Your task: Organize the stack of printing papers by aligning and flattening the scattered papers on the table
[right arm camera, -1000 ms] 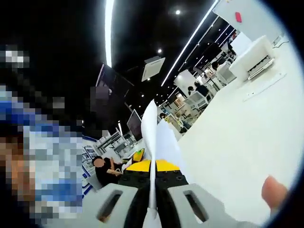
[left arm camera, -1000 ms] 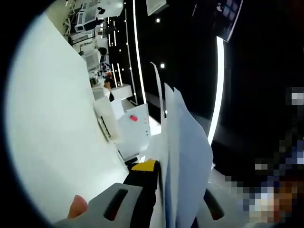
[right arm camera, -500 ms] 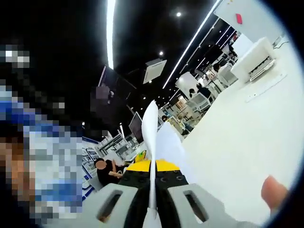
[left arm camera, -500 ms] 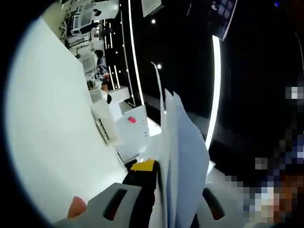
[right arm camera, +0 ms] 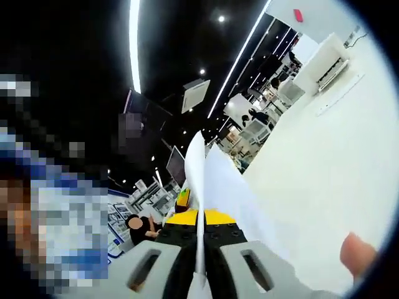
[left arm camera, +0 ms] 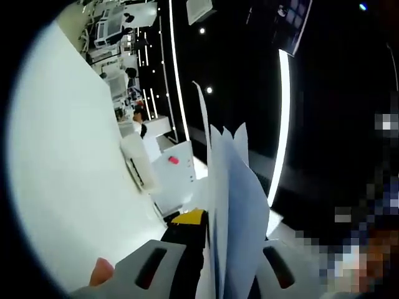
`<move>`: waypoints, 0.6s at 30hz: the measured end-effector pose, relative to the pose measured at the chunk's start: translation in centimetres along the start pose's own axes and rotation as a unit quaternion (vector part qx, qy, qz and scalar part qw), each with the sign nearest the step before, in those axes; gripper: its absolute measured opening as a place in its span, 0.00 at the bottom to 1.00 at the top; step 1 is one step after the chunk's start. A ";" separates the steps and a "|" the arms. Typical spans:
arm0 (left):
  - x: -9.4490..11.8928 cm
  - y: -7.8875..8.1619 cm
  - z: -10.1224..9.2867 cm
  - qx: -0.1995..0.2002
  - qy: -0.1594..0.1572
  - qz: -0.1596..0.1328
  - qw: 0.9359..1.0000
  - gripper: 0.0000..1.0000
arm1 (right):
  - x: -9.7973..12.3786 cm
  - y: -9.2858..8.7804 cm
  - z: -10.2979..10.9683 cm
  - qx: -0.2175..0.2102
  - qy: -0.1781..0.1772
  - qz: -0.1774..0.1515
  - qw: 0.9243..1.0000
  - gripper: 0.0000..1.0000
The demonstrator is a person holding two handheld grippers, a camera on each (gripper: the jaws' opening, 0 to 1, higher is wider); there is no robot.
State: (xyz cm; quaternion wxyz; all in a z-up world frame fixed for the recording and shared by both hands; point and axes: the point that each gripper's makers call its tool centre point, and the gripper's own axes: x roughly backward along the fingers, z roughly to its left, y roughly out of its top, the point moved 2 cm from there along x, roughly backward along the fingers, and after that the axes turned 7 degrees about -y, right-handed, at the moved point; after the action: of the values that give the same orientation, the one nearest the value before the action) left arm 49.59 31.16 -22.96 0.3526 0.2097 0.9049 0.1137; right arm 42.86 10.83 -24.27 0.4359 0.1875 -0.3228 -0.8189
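Holding papers on edge above table — left gripper and right gripper both clamping the sheets — edges uneven, squaring and flattening probably remaining.

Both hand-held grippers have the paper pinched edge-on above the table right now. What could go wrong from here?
1. In the left gripper view the sheets fan apart at the far edge, so some may slip out of alignment.
2. In the right gripper view the right hand-held gripper pinches the paper on a thin edge; pulling could crease or tear it.
3. Setting down on the white table unevenly may scatter them.
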 end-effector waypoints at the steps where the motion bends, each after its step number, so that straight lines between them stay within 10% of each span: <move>1: 0.0 0.1 0.0 0.001 0.000 -0.004 1.000 0.14 | 0.0 -0.3 0.0 -0.003 -0.001 0.000 1.000 0.00; 18: -0.2 0.0 0.0 -0.003 -0.004 -0.001 1.000 0.06 | 0.3 -2.8 -0.5 -0.038 -0.008 -0.018 0.999 0.00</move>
State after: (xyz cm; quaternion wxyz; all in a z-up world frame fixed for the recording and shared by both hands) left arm 49.70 31.08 -22.82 0.3564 0.2087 0.9034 0.1151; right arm 41.31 11.61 -26.58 0.4250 0.1699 -0.2921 -0.8398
